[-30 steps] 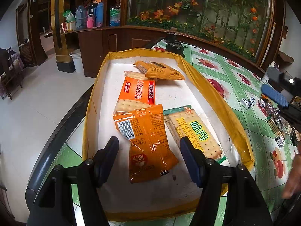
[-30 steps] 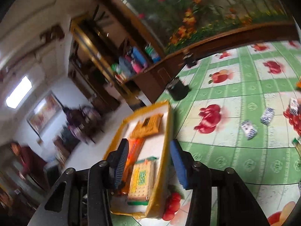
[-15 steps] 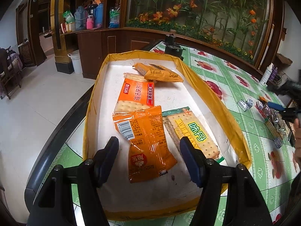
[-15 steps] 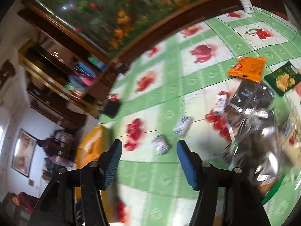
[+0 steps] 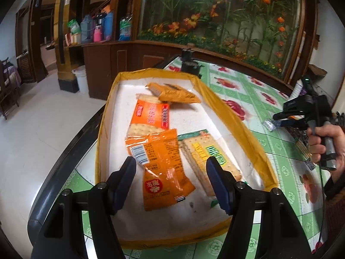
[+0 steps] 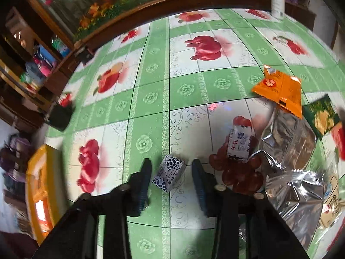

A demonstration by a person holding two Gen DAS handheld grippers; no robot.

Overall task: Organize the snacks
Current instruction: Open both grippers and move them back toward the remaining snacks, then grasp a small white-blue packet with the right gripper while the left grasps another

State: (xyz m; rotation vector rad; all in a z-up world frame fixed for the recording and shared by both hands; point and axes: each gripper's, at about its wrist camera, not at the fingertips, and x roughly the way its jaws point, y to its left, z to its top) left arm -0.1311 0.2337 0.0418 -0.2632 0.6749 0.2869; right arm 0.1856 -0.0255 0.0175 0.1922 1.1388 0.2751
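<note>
Over the yellow-rimmed tray, left wrist view: left gripper hangs with jaws apart, gripping nothing. Four snack packets lie inside: three orange, one cracker pack with green-yellow label.

Right wrist view: right gripper has jaws closing around one small blue-patterned white packet on the green fruit-print tablecloth, pads not yet touching. A second small white packet, two silver bags and one orange packet lie to its right.

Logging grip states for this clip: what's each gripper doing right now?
Left gripper: open, holding nothing, over the tray.
Right gripper: closing around a small candy, pads not yet on it.
</note>
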